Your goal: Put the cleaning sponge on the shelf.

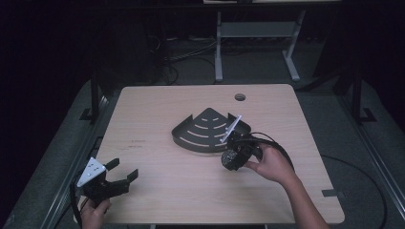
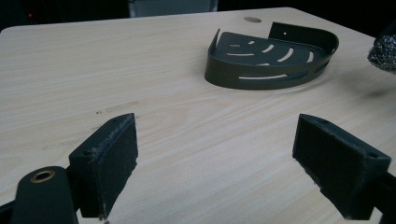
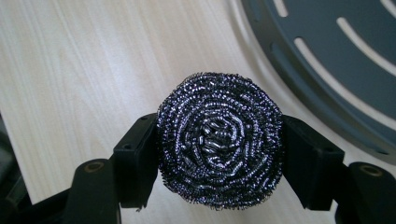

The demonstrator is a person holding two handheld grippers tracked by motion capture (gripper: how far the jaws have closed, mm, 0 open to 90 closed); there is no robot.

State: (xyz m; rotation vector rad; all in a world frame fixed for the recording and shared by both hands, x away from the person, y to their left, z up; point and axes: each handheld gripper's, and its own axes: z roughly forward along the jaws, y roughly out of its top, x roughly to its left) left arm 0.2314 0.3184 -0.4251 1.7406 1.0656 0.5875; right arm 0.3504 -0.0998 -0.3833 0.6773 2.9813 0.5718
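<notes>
A pale wooden surface (image 1: 157, 191) is seen from above, with two forearms coming in from the near edge. At the near left corner, the left hand-held gripper (image 1: 125, 172) is held low over the surface, its jaws spread wide with nothing between them; in the left gripper view only bare wood grain is seen between its two black pads (image 2: 109, 163). Further in and to the right, the right hand-held gripper (image 1: 232, 157) is held in the person's right hand (image 1: 270, 164), just above the surface. Its jaws are closed on a scourer (image 3: 219, 140), a round ball of coiled, shiny steel wool, which is pressed from both sides by the pads and is lifted clear of the wood. In the left gripper view the scourer (image 2: 384, 49) is glimpsed at the right edge. Just beyond the right hand-held gripper, near the middle of the surface, a dark metal corner rack (image 1: 200, 131) is lying flat, quarter-round, with curved slots cut through its base and a low rim. A small round hole (image 1: 239, 97) is seen in the surface near the far edge.
</notes>
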